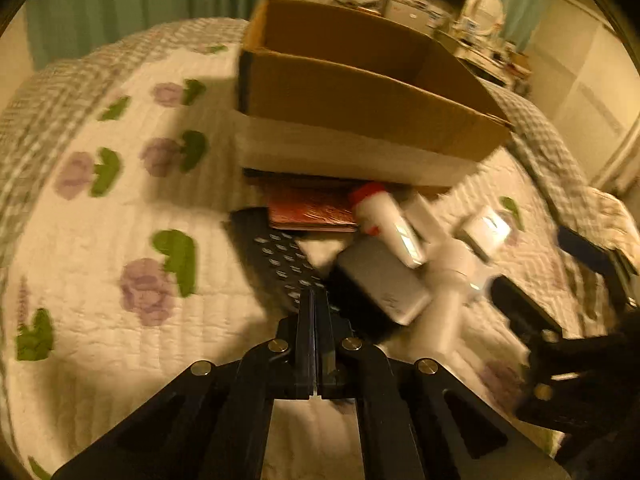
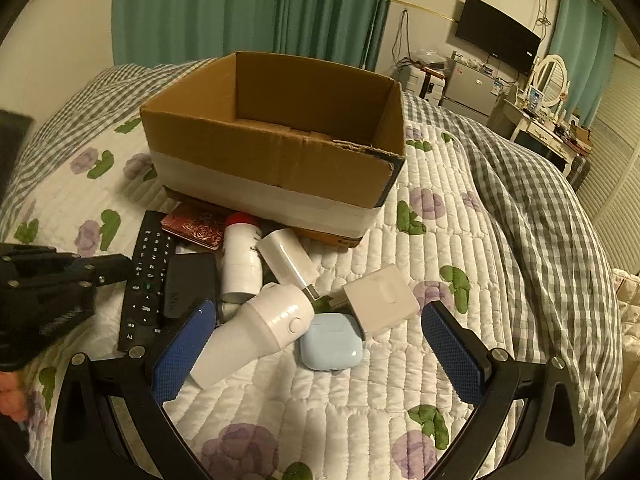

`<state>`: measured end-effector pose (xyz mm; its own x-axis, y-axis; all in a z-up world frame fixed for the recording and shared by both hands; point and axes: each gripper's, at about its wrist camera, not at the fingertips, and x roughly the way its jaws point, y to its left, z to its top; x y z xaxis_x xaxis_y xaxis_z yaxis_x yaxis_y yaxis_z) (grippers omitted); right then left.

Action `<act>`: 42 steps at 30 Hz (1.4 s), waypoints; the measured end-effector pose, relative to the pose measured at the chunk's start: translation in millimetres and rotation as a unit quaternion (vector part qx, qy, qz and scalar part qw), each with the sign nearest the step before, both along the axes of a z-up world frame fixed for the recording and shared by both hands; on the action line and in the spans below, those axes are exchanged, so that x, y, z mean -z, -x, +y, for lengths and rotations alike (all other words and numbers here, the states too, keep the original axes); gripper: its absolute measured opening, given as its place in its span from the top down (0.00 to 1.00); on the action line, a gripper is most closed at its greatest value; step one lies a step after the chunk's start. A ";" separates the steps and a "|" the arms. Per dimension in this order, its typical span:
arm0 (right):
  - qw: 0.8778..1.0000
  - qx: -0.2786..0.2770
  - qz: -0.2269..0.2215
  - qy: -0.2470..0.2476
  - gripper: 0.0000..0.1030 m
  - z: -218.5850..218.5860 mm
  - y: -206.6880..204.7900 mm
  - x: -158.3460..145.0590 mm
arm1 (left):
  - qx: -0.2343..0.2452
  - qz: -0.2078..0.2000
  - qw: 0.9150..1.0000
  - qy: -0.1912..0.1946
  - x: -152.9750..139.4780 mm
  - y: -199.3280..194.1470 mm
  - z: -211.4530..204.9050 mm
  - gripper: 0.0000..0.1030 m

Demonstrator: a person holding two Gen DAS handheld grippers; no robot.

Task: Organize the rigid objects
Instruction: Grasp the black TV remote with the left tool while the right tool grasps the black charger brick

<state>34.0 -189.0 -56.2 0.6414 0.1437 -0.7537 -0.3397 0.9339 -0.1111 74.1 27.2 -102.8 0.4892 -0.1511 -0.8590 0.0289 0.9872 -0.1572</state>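
bed (image 2: 460, 240) quilted floral | curtains (image 2: 240, 8) green | wall TV (image 2: 498, 36) | warm light

Both wrist views look steeply down, close over the same pile before the cardboard box (image 2: 276, 136); left seems blurrier.

Bed (image 2: 460, 240) spread with white quilt printed in purple flowers and green leaves; grey checked blanket (image 2: 532, 208) bunched along far and right side. Open cardboard box (image 2: 276, 152) on quilt, white band round its base. In front of box, a tight cluster: black remote control (image 2: 146, 280), red patterned case (image 2: 196, 226), red-capped white bottle (image 2: 240, 256), white handheld device (image 2: 260, 328), pale blue earbud case (image 2: 332, 342), white charger block (image 2: 380, 300).
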 end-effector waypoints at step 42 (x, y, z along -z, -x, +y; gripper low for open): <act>0.985 -0.124 0.120 -0.020 0.32 73.1 -15.9 32.3 | 0.016 0.010 0.998 -0.054 5.3 -4.9 28.3 0.82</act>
<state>50.0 -115.9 -88.5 0.3877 0.3053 -0.8697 -0.5693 0.8214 0.0346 79.0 55.5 -108.1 0.4687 -0.0721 -0.8804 0.0590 0.9970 -0.0502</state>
